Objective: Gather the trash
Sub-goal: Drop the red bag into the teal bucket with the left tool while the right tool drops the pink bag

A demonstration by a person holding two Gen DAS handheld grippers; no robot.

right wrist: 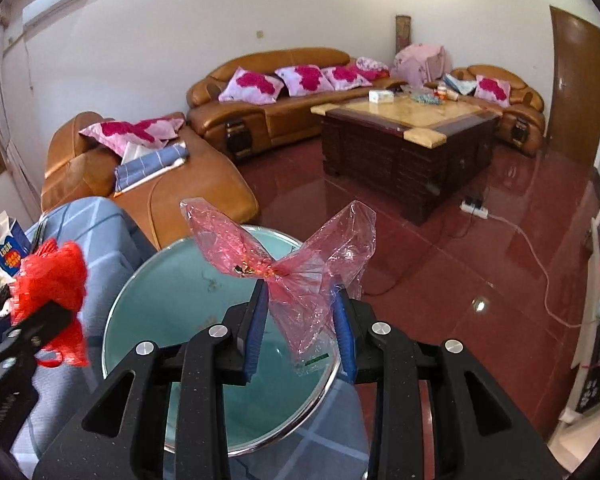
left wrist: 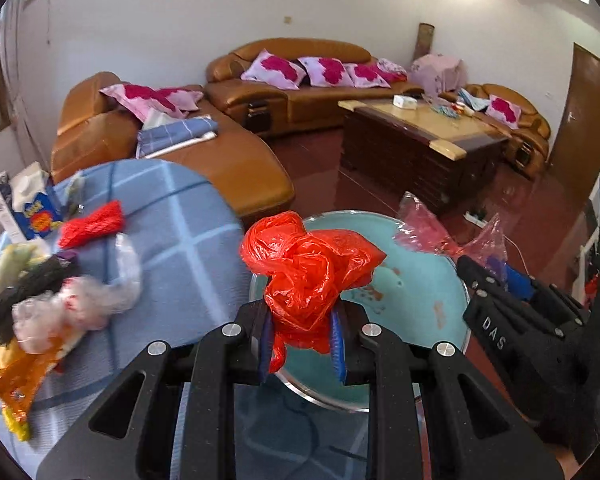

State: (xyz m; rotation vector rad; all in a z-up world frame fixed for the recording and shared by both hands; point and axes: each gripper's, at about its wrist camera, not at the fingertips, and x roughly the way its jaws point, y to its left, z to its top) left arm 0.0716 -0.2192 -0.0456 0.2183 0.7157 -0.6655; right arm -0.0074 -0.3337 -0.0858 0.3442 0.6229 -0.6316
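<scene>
Red plastic bag, crumpled, sits clamped in the left claw above the round glass tabletop. The right claw grips a clear pink wrapper over the same tabletop; more trash lies on the blue checked cloth.

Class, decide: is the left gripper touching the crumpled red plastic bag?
Touching. The left wrist view shows the left gripper with its blue pads pressed against both sides of the crumpled red plastic bag.

Red bag; pink wrapper; blue-checked cloth.
</scene>
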